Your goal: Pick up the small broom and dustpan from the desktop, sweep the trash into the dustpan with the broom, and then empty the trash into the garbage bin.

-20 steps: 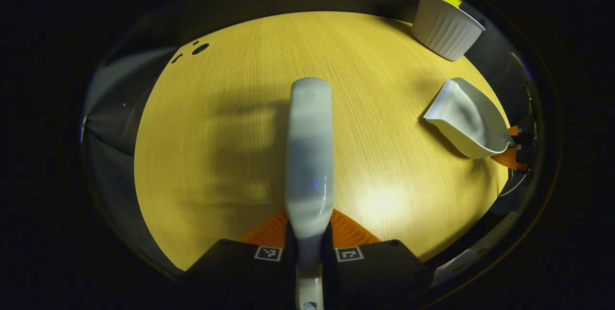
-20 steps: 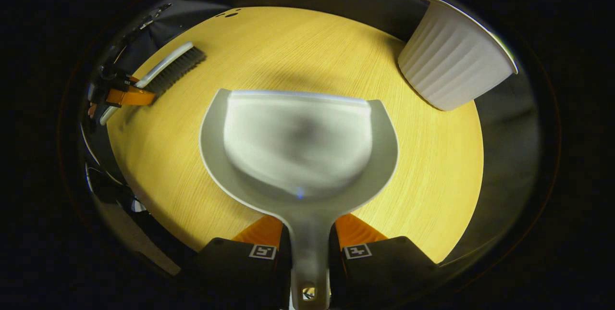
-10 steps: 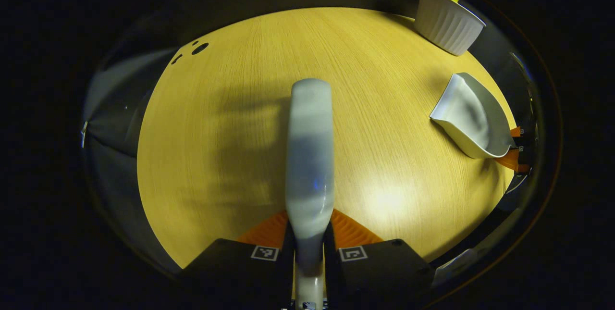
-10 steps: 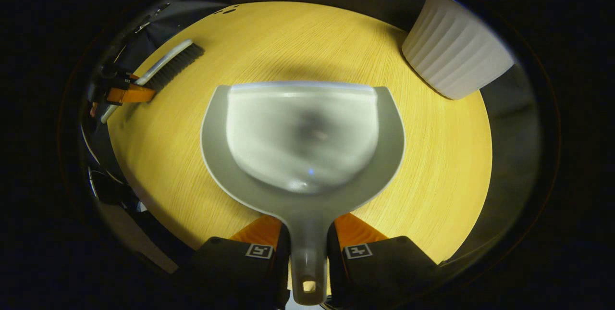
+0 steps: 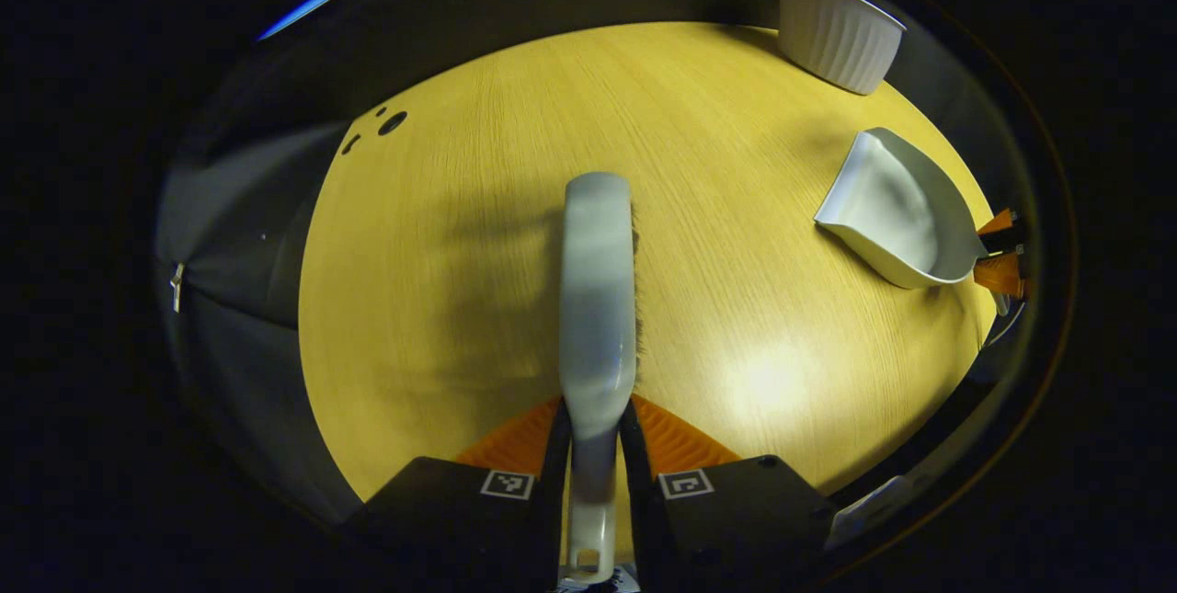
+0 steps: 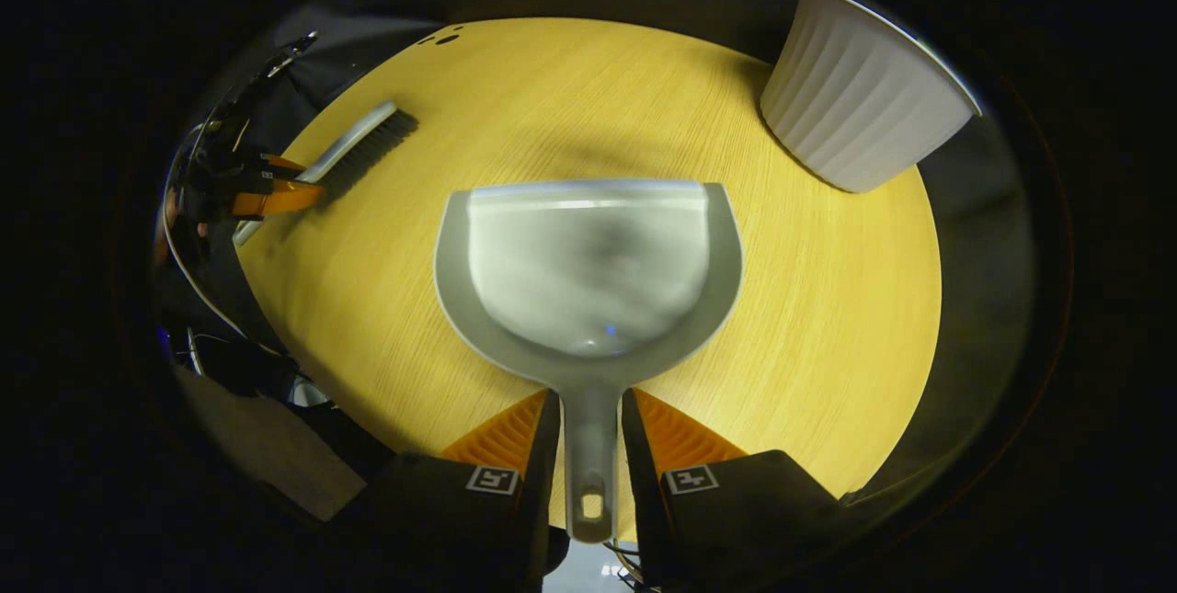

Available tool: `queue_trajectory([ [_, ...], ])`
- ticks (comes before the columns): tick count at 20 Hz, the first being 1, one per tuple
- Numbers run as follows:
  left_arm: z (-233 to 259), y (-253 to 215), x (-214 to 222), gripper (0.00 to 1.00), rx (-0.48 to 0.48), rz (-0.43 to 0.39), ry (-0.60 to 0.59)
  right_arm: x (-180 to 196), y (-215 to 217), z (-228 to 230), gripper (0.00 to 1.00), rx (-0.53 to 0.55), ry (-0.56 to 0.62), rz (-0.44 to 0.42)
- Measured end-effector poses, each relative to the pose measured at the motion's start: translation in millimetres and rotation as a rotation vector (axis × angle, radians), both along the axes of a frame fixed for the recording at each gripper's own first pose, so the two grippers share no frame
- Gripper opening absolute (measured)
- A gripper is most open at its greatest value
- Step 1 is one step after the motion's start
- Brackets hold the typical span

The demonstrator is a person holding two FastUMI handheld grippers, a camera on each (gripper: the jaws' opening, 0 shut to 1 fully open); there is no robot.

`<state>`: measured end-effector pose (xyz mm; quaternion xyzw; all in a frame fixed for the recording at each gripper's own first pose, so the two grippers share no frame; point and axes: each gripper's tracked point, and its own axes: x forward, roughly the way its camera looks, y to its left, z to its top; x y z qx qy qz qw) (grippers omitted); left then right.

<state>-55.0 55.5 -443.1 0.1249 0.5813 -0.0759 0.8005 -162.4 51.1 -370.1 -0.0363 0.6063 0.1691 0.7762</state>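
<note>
Gripping smooth plastic dustpan (image 6: 588,271) and broom (image 5: 598,290) over grained desktop (image 5: 460,234).

dim light, glare on desktop (image 5: 763,382), fisheye-bent edges

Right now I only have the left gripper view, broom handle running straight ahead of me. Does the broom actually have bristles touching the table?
Observer: In the right gripper view the broom shows dark bristles along its underside, facing the desktop; whether they touch it, I cannot tell.
Operator: Is the dustpan gripped properly?
Observer: Yes, the right gripper has both fingers pressed on the handle of the dustpan.
Operator: Anything in the pan?
Observer: Its scoop looks empty, though blurred.
Operator: And the bin?
Observer: The ribbed white bin stands ahead of the pan, to its right.
</note>
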Motion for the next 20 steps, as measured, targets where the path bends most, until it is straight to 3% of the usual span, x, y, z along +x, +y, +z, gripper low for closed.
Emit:
queue_trajectory([
  [8,84.7,-13.8,13.9,0.35,-0.028,0.016,-0.18,31.4,0.7,94.7,0.44,0.103,-0.202,-0.045],
  [11,131.3,-30.2,30.7,0.35,-0.076,0.014,-0.324,54.5,7.1,143.1,0.4,0.17,-0.341,-0.103],
  [14,187.7,-52.6,51.2,0.35,-0.123,-0.001,-0.494,84.1,4.6,186.6,0.42,0.201,-0.507,-0.135],
  [19,278.7,-106.7,60.6,0.35,-0.289,0.015,-0.757,97.3,13.9,253.1,0.41,0.212,-0.752,-0.105],
  [20,294.4,-113.8,56.0,0.34,-0.316,0.026,-0.803,99.2,15.4,260.5,0.37,0.208,-0.787,-0.09],
])
